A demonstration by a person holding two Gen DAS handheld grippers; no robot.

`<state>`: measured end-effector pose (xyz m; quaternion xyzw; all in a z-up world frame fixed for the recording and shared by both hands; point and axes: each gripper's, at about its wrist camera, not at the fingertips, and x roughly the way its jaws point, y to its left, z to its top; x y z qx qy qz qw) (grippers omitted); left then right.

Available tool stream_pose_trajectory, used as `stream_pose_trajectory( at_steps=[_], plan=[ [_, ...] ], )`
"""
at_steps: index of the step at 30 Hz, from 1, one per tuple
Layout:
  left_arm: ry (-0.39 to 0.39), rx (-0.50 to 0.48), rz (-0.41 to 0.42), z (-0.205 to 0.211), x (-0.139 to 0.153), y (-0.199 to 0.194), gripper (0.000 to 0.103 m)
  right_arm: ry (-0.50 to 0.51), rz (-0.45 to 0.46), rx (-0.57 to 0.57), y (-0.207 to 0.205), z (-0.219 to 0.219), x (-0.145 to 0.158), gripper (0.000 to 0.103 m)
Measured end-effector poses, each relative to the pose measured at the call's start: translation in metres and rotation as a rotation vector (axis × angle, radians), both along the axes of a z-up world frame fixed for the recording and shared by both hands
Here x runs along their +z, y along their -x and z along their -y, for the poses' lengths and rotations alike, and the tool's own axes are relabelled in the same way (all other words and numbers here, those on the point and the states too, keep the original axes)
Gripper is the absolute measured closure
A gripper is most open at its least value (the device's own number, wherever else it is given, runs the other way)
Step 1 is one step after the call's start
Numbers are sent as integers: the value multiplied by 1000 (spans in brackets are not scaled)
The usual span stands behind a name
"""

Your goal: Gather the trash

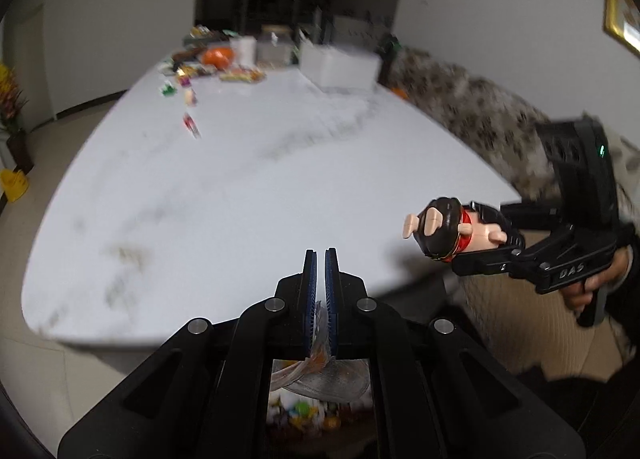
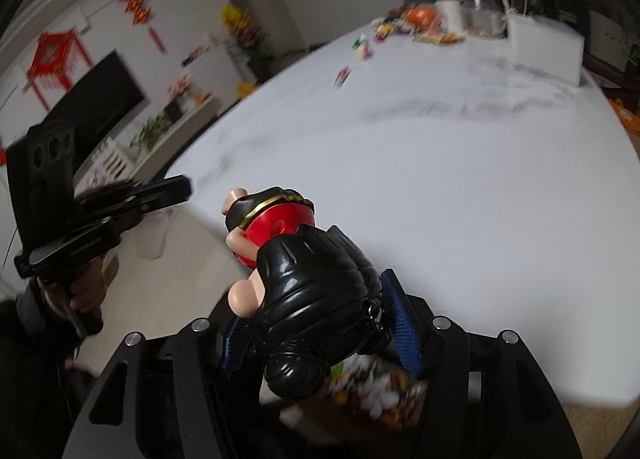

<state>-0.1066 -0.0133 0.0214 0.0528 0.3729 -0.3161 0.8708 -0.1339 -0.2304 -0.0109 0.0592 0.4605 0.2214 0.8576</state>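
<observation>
My left gripper (image 1: 320, 259) is shut on a crumpled clear plastic wrapper (image 1: 318, 343) that hangs below the pads, near the table's front edge. My right gripper (image 2: 320, 323) is shut on a toy figurine (image 2: 296, 279) with black hair and a red collar; it also shows in the left wrist view (image 1: 452, 231), held over the table's near right corner. Small wrappers (image 1: 191, 123) lie on the white marble table (image 1: 240, 195) toward the far left. The left gripper shows in the right wrist view (image 2: 160, 195) at the left, off the table edge.
At the table's far end stand a white box (image 1: 340, 67), a jar (image 1: 274, 47), a white cup (image 1: 245, 49), an orange object (image 1: 216, 57) and a pile of colourful wrappers (image 1: 240, 75). A patterned sofa (image 1: 480, 115) runs along the right. A bin with colourful trash (image 1: 316, 411) sits below my left gripper.
</observation>
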Motion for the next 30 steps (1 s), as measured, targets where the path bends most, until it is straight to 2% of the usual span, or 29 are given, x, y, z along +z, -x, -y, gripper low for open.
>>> stream_pose_trajectory(
  at_steps=[3,5,7,8,9,12,16,21,25,27,29,30],
  plan=[
    [-33,-39,-63,6,-33,20,98,41,-74,40,26,-10,-26,44],
    [-57,-52,-103,8,-58,26,98,61,-146,50,35,-15,-56,43],
    [-99,-50,-119,10,-89,29,82,100,-221,56,40,-20,-95,41],
    [-123,-39,-118,10,-102,30,55,118,-226,49,41,-20,-107,36],
    [-128,-34,-121,9,-110,29,36,144,-237,47,43,-22,-124,35],
    [-115,7,-124,-3,-120,28,35,183,-235,44,47,-20,-138,35],
    [-85,67,-98,-15,-103,18,28,131,-180,19,52,-7,-108,34],
    [-85,148,-66,-15,-64,-1,28,81,-72,-22,38,5,-46,32],
    [-33,197,-19,-16,-17,-20,27,65,65,-58,15,11,11,20],
    [-35,253,33,-13,6,-37,19,78,137,-90,0,14,35,17],
    [-36,301,70,-10,22,-58,17,105,239,-155,-23,18,61,6],
    [-30,335,91,-7,30,-77,17,122,269,-183,-31,17,66,5]
  ],
)
